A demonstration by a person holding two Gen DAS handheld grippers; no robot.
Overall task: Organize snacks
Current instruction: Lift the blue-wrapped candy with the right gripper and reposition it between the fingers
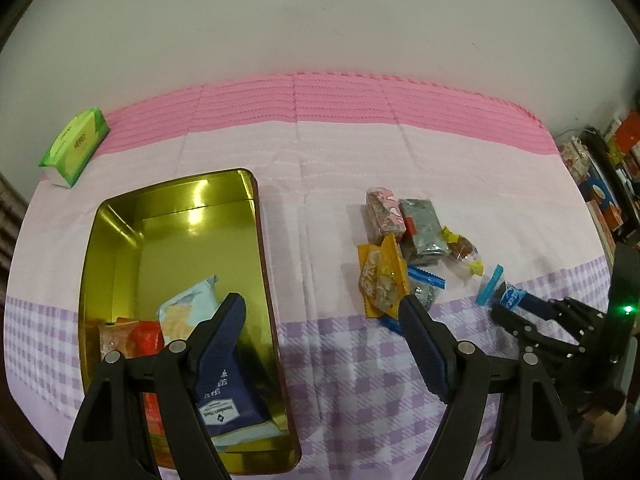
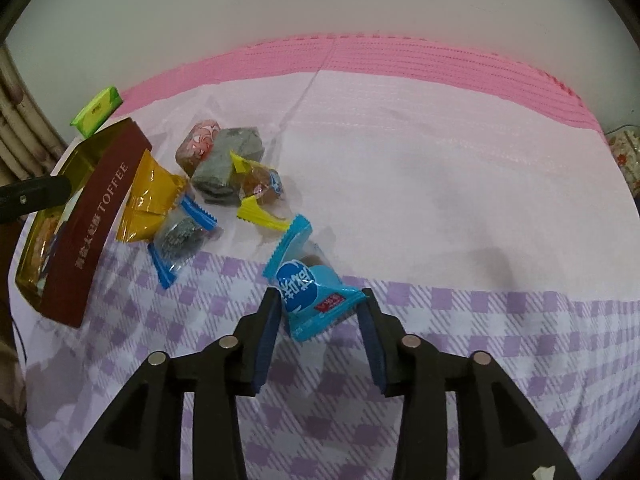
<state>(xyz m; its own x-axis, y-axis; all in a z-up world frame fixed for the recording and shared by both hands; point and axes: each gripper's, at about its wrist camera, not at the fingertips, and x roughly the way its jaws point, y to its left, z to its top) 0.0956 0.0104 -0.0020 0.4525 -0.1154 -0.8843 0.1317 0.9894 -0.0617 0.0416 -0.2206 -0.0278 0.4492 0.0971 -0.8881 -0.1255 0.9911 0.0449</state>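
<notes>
Checked cloth covered the worktop [image 2: 440, 160], where the right gripper [image 2: 320, 300] straddled a blue snack [image 2: 308, 300], fingers seemingly not pinching, so squeeze mid-packet; the left gripper [image 1: 320, 312] hung open by the tin [image 1: 120, 208].

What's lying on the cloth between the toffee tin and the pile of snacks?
Nothing: in the left wrist view, only bare tablecloth separates the tin from the snack pile.

A plain pale wall [image 1: 320, 20] rises behind the table's far edge. A pink, white and lilac-checked cloth [image 1: 340, 152] covers the table. Crowded shelves [image 1: 608, 184] stand beyond its right edge.
</notes>
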